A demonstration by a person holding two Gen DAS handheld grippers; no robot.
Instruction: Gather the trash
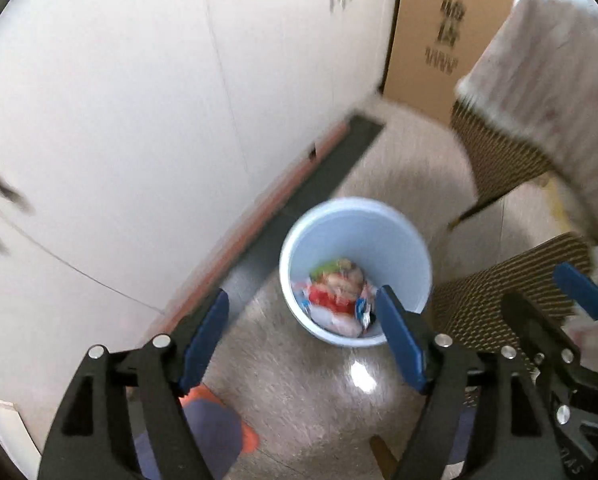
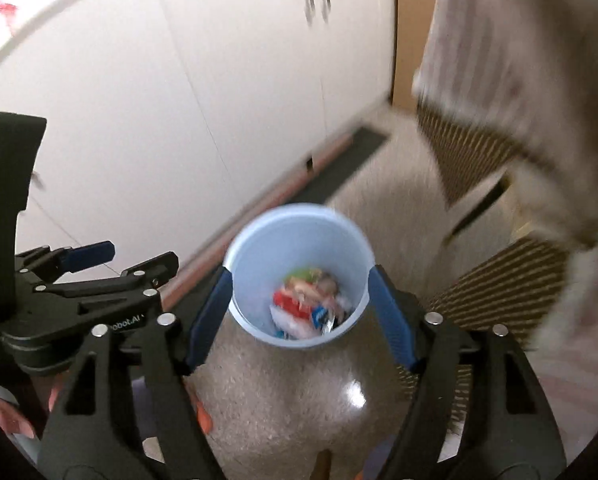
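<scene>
A light blue bin (image 1: pixel 351 236) stands on the speckled floor, seen from above in both wrist views. Crumpled trash (image 1: pixel 335 294) in red, green and white lies at its bottom. My left gripper (image 1: pixel 301 296) hangs above the bin's near side, blue pads wide apart, with nothing between them. In the right wrist view the bin (image 2: pixel 291 236) sits framed between the pads of my right gripper (image 2: pixel 299 272), which is open and holds nothing, and the trash (image 2: pixel 303 304) shows inside. Each gripper appears in the other's view: the right gripper (image 1: pixel 551 292) and the left gripper (image 2: pixel 135 258).
White cabinet doors (image 1: pixel 139 120) run along the left, with a dark strip (image 1: pixel 299 208) at their foot. A cardboard box (image 1: pixel 443 28) stands at the back. A pale cloth (image 1: pixel 547 72) hangs over brown woven seats (image 1: pixel 495 300) at the right. An orange and blue shoe (image 1: pixel 219 428) shows below.
</scene>
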